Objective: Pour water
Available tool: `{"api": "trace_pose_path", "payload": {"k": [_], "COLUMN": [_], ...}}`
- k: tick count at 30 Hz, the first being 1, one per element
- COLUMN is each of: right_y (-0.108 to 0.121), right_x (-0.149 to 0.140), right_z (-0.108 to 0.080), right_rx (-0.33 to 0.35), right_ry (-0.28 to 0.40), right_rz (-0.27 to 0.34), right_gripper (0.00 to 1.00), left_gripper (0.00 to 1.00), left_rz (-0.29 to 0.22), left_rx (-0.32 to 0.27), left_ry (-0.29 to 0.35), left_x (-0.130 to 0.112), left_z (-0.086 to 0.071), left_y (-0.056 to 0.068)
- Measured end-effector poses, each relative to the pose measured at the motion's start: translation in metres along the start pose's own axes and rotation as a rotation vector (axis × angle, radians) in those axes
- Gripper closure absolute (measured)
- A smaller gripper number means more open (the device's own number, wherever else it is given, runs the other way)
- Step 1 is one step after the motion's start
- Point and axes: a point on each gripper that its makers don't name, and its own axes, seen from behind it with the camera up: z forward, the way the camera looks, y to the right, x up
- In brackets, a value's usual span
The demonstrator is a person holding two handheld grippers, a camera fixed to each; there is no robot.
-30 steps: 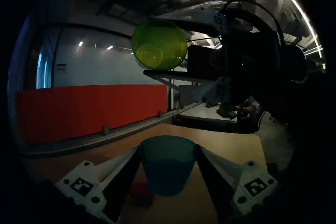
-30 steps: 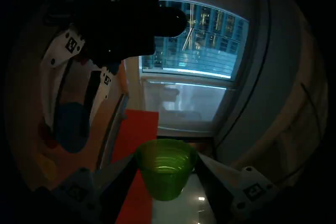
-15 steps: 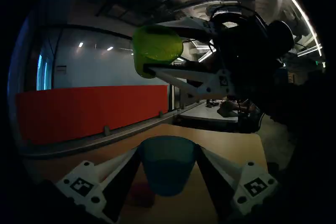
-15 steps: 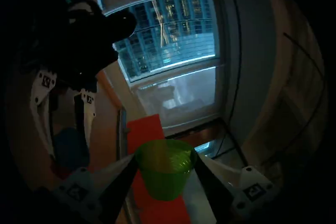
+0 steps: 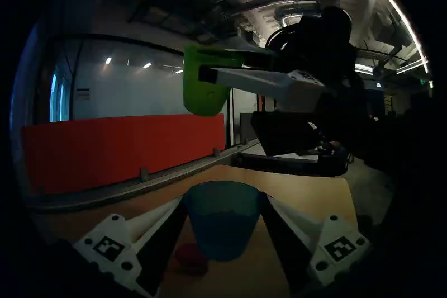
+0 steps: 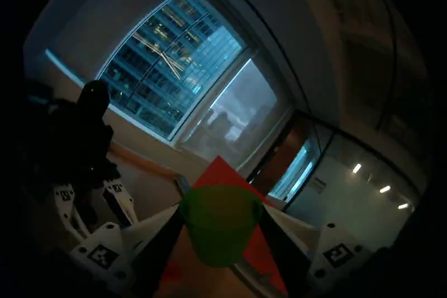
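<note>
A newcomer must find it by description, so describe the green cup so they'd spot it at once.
Find the long red panel behind the wooden table. In front of it, high over the table, the right hand-held gripper grips the green cup. It is bright green and aloft; the blue cup is lower, in the left hand-held gripper.

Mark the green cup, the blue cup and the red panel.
green cup (image 6: 220,231), right gripper view, front wall.
blue cup (image 5: 223,236), left gripper view, front wall.
red panel (image 5: 112,147), left gripper view, its middle.
</note>
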Motion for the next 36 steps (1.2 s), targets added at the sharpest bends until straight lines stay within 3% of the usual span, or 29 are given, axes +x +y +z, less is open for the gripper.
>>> {"api": "trace_pose_path", "payload": {"k": [8, 12, 22, 36], "right_y": [-0.006, -0.007, -0.006, 0.003], "right_x": [0.004, 0.004, -0.005, -0.038], "right_z": [-0.003, -0.004, -0.008, -0.031], "right_rx": [0.044, 0.061, 0.054, 0.015], "right_ry": [-0.003, -0.014, -0.031, -0.07], "right_rz": [0.307, 0.411, 0.46, 0.495], "right_gripper": [0.09, 0.09, 0.09, 0.09], "left_gripper": [0.11, 0.11, 0.11, 0.12], "left_rz": [0.002, 0.005, 0.015, 0.025], "left_rx": [0.005, 0.007, 0.025, 0.085], "left_ry": [0.0, -0.001, -0.005, -0.016], "left_x": [0.001, 0.001, 0.003, 0.002], "left_z": [-0.001, -0.001, -0.004, -0.021], "left_y": [-0.002, -0.003, -0.007, -0.03]}}
